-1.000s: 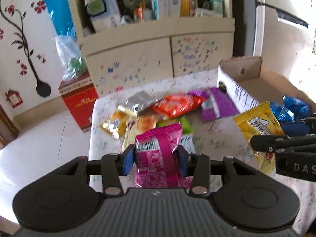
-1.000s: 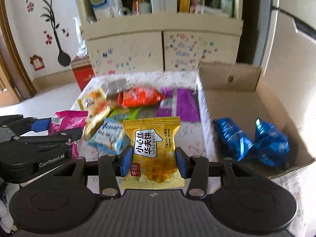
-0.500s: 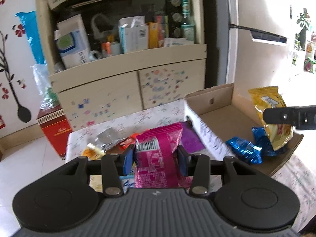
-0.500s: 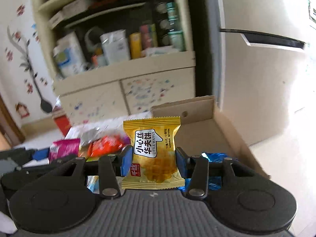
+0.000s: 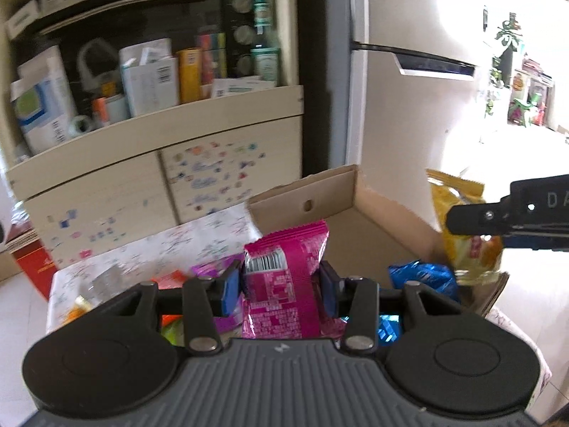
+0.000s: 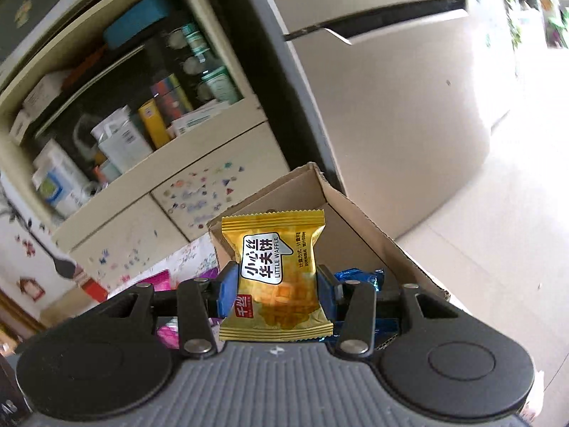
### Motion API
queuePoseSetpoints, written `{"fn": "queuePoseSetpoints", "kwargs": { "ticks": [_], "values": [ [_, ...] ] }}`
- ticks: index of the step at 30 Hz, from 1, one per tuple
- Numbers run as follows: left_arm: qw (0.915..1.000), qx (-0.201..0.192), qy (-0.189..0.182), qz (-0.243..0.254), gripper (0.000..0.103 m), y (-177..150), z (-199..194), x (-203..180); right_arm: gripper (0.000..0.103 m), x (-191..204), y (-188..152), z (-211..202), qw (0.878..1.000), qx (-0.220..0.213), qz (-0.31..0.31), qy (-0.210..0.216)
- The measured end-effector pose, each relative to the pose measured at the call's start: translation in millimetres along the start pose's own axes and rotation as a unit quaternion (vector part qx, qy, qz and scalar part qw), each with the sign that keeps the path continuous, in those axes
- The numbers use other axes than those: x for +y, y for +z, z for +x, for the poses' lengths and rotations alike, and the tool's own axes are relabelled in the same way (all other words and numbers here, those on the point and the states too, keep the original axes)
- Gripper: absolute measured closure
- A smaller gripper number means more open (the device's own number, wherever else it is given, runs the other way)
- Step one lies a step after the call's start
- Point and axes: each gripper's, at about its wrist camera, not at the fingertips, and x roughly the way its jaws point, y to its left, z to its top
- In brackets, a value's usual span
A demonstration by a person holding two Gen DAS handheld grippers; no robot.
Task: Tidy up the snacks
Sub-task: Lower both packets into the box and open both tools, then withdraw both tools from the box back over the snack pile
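Holding a pink snack pack [image 5: 284, 277] left and yellow waffle pack [image 6: 275, 277] right, your right gripper [image 6: 275, 288] sits nearer over the cardboard box [image 6: 359, 227].

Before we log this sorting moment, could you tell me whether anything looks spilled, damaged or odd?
Nothing stands out: the pink packet and yellow waffle packet are held intact, and the cardboard box sits upright.

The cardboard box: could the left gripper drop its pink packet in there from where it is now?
Probably yes. The left gripper, shut on the pink packet, faces the open-topped cardboard box, with nothing between.
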Motion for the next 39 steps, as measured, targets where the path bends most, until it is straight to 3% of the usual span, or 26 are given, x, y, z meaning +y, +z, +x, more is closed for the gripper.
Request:
{"fn": "queuePoseSetpoints", "kwargs": {
  "ticks": [6, 8, 10, 13, 25, 39],
  "values": [
    [0.9994, 0.003, -0.035, 0.003, 0.055, 22.0, 26.7, -17.3, 0.049, -9.6, 2.5, 14.0, 0.998, 0.011, 0.058, -0.027],
    [0.9992, 0.004, -0.039, 0.003, 0.045, 25.3, 32.3, -20.1, 0.046, -10.8, 2.2, 18.0, 0.997, 0.011, 0.067, -0.047],
    [0.9992, 0.006, -0.040, 0.001, 0.029, 26.8, 34.2, -20.0, 0.042, -11.0, 0.9, 19.4, 0.996, 0.012, 0.077, -0.050],
    [0.9990, 0.008, -0.044, -0.001, 0.025, 26.1, 32.9, -12.9, 0.037, -8.7, -0.2, 20.3, 0.996, 0.016, 0.081, -0.044],
    [0.9992, 0.032, -0.015, 0.017, 0.022, 6.2, 6.6, 56.7, 0.034, 27.5, -9.7, 25.8, 0.999, 0.040, -0.008, 0.017],
    [0.9933, 0.082, 0.067, -0.048, 0.022, -24.6, -5.8, 154.9, 0.032, 77.7, -39.1, 40.9, 0.985, 0.094, -0.123, 0.075]
  ]
}}
